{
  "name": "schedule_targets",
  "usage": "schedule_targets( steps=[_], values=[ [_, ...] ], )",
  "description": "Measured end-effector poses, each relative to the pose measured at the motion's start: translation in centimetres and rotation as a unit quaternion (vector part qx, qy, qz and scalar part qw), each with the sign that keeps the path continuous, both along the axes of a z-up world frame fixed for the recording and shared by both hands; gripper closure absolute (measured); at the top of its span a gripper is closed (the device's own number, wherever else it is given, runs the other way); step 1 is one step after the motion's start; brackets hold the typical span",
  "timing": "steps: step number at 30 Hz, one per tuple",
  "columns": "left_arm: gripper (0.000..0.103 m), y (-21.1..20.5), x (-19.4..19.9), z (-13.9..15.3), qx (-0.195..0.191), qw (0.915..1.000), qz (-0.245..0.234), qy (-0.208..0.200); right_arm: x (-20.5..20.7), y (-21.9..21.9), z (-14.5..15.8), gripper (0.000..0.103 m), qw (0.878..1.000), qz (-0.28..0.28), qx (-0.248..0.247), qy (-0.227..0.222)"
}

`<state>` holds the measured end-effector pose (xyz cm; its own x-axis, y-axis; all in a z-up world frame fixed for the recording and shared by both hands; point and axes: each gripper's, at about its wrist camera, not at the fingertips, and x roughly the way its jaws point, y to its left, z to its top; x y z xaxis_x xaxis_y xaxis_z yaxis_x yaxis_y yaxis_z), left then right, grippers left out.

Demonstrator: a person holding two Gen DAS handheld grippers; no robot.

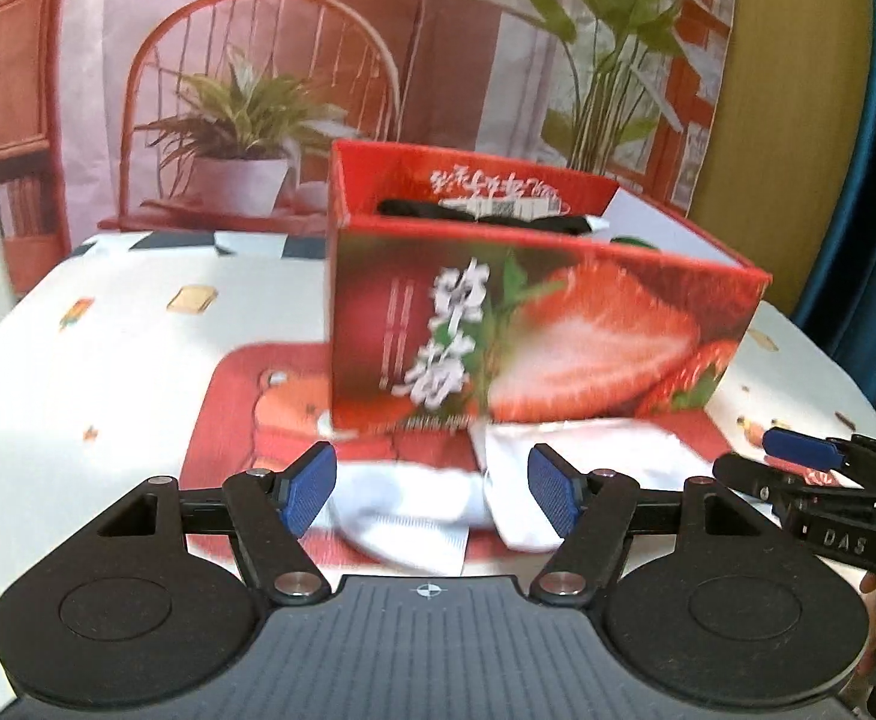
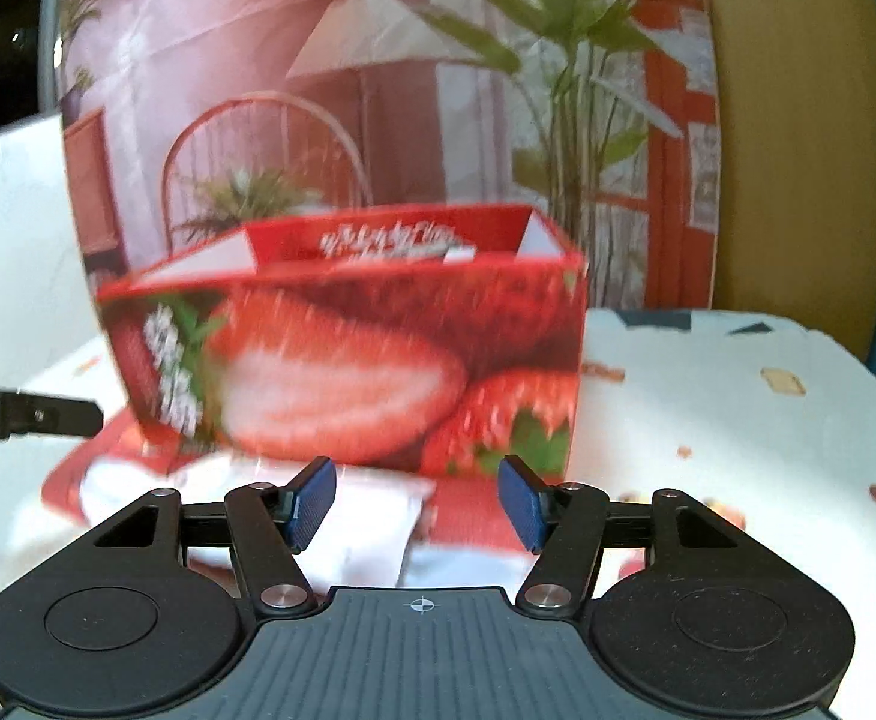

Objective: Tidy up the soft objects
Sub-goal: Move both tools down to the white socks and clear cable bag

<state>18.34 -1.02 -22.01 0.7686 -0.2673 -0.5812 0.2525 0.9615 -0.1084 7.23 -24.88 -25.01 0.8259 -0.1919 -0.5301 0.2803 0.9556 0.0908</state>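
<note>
Lying loose before the box (image 1: 534,324): white socks (image 1: 438,510), unpacked. Dark cloth (image 1: 480,216) already sat inside. Left gripper (image 1: 432,495) and right gripper (image 2: 417,501) gaped apart, empty.

Two low, forward-facing fisheye views, each looking along its own open blue-padded fingers across a patterned tablecloth (image 1: 108,360). The left wrist view sits close to a strawberry-printed box (image 1: 528,324), facing it from its left corner; the right wrist view faces the same box (image 2: 348,360) from the right. Both share the box, the white cloth (image 1: 438,504) before it, and the printed backdrop (image 1: 258,60).
</note>
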Motion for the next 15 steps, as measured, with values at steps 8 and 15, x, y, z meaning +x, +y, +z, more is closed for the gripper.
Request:
schedule_targets(
  steps=[8,15],
  values=[
    [0.03,1.0,-0.8,-0.5,-0.001,0.9998,0.021,-0.005,0.0,1.6,-1.1,0.034,0.999,0.033,-0.021,0.021],
    [0.03,1.0,-1.4,-1.5,-0.004,0.9995,0.032,-0.002,0.8,3.5,-1.8,0.026,0.994,0.076,-0.069,0.048]
  ],
)
